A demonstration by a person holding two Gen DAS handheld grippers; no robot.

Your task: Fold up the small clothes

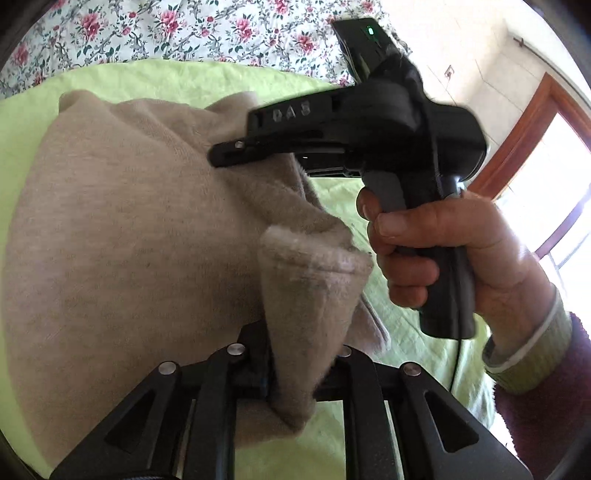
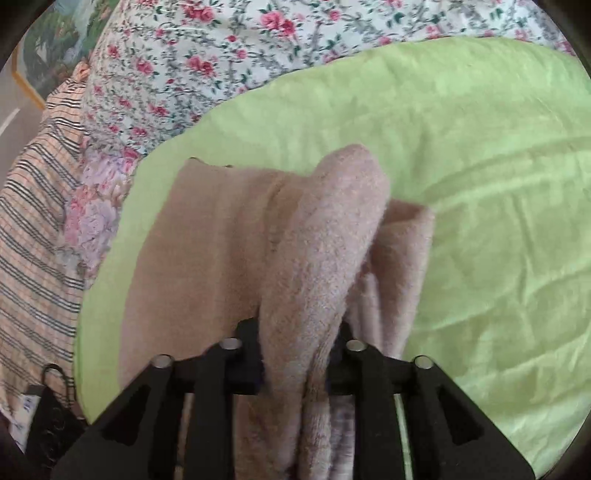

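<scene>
A beige fleece garment (image 1: 122, 229) lies on a light green blanket (image 1: 129, 79). My left gripper (image 1: 301, 373) is shut on a bunched fold of the garment, which rises between its jaws. My right gripper (image 1: 236, 151), held in a hand, shows in the left wrist view and is pinched on the garment's edge farther up. In the right wrist view the garment (image 2: 207, 251) hangs over and between the right gripper (image 2: 299, 354), which is shut on a thick fold of it, above the green blanket (image 2: 480, 221).
A floral sheet (image 2: 229, 62) covers the bed beyond the blanket, also in the left wrist view (image 1: 184, 29). A striped checked cloth (image 2: 33, 236) lies at the left. A wooden-framed window (image 1: 546, 155) is at the right.
</scene>
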